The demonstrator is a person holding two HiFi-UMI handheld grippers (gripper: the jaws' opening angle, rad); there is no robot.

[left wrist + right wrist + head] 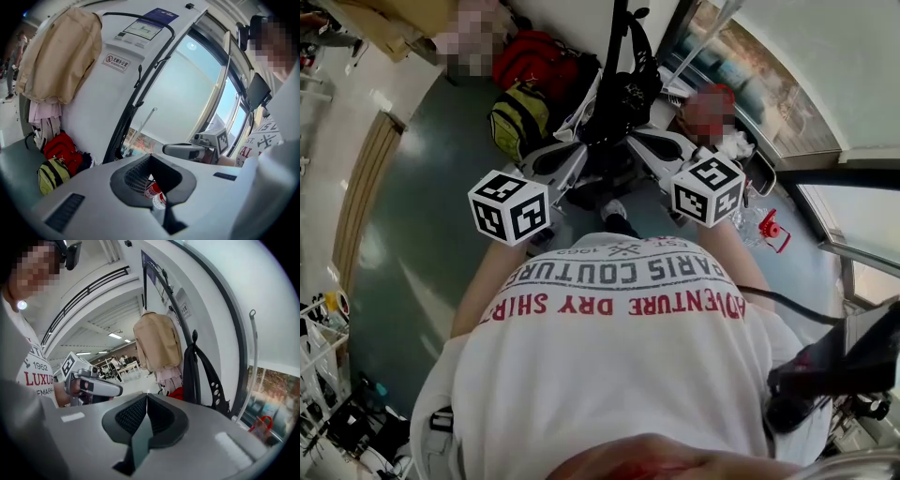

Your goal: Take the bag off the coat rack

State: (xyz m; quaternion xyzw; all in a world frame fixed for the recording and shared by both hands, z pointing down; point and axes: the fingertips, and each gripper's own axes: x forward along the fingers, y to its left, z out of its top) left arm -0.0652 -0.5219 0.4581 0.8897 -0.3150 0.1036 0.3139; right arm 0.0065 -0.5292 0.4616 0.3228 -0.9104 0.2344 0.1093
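1. The left tool [150,157] has its 2 jaws brought together, the ribbed pads meeting at the tips with nothing clamped between them. A small red-and-white cylinder [156,194] shows through the slot below the pads, and the pads do not press on it.
2. The right tool [146,396] also has its jaws closed tip to tip and carries nothing.
3. The black bag [623,94] hangs on the coat rack [618,23], its straps looped over the dark pole. In the right gripper view it hangs just right of that tool's tips, showing a strap with a row of holes.
4. In the head view both tools point forward from the person's white T-shirt [619,366], 1 on each side of the bag's lower part and close to it. I cannot tell whether either touches it.
5. A beige coat [157,341] hangs on the same rack, beside the bag, with a pale pink garment [165,375] under it.
6. On the grey-green floor [422,234] at the foot of the rack lie a red backpack [546,58] and a yellow-green backpack [518,117], touching each other.
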